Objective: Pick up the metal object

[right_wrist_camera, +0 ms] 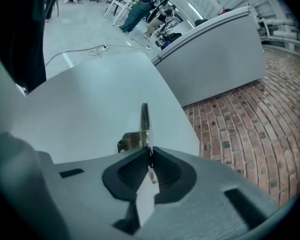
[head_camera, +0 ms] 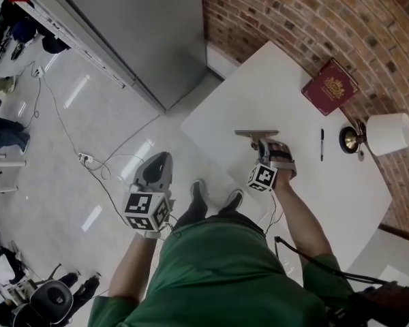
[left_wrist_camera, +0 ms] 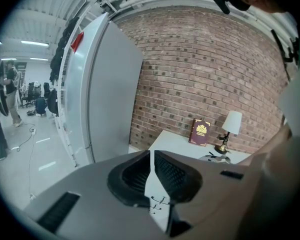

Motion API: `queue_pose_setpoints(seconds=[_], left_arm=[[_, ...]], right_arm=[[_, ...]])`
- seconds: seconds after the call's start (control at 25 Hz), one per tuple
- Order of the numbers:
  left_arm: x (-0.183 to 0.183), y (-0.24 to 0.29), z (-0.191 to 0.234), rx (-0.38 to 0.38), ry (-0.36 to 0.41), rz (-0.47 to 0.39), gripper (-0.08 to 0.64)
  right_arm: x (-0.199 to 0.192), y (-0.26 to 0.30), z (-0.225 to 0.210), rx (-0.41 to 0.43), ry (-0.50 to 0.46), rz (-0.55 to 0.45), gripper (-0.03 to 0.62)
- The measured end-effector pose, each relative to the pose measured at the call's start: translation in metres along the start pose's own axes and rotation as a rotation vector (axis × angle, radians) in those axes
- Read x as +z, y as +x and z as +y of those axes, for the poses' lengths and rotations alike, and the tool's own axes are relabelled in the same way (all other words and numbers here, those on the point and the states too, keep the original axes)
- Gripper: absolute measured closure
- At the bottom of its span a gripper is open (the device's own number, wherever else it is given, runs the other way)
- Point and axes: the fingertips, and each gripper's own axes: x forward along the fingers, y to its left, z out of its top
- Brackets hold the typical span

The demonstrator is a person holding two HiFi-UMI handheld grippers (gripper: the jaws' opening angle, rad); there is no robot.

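The metal object [head_camera: 257,134] is a thin flat strip with a bent bracket end, held just above the white table [head_camera: 259,87]. My right gripper [head_camera: 264,144] is shut on it. In the right gripper view the strip [right_wrist_camera: 144,121] stands edge-on straight out from the closed jaws of the right gripper [right_wrist_camera: 150,151]. My left gripper [head_camera: 160,161] hangs off the table's left side over the floor. Its jaws are shut with nothing between them, as the left gripper view shows for the left gripper [left_wrist_camera: 152,156].
A dark red book [head_camera: 329,87], a black pen [head_camera: 322,144] and a small lamp with a white shade [head_camera: 385,133] sit at the table's far right by the brick wall [head_camera: 307,12]. A grey cabinet [head_camera: 136,26] stands left of the table. Cables [head_camera: 88,159] lie on the floor.
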Motion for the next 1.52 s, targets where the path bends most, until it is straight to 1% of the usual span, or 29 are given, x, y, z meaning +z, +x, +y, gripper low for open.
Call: queue_pose_setpoints(seconds=[0.2, 0.4, 0.48, 0.56, 0.68, 1.04, 1.28, 1.36, 1.52], left_arm=[[-0.002, -0.003, -0.004, -0.009, 0.004, 0.004, 0.537], [0.001, -0.001, -0.012, -0.033, 0.005, -0.003, 0.537], [0.005, 0.002, -0.017, -0.046, 0.009, -0.015, 0.537], [0.007, 0.005, -0.022, -0.063, 0.018, -0.022, 0.537], [0.007, 0.007, -0.031, -0.095, 0.03, -0.012, 0.537], [0.008, 0.017, -0.058, -0.181, 0.051, -0.012, 0.537], [0.007, 0.02, -0.069, -0.225, 0.057, -0.005, 0.537], [0.009, 0.02, -0.071, -0.233, 0.058, -0.01, 0.537], [0.012, 0.019, -0.074, -0.248, 0.057, -0.023, 0.537]], right_arm=[[-0.002, -0.006, -0.007, 0.022, 0.04, 0.005, 0.581], [-0.002, -0.023, -0.022, 0.024, 0.132, -0.019, 0.581], [-0.001, -0.031, -0.032, 0.021, 0.206, -0.034, 0.581], [0.001, -0.041, -0.043, 0.024, 0.308, -0.057, 0.582], [0.004, -0.059, -0.058, 0.021, 0.445, -0.095, 0.583], [0.012, -0.116, -0.103, -0.018, 0.73, -0.218, 0.583], [0.024, -0.15, -0.128, -0.013, 0.949, -0.36, 0.584], [0.027, -0.162, -0.137, -0.016, 1.003, -0.403, 0.584], [0.028, -0.185, -0.156, -0.032, 1.06, -0.459, 0.584]])
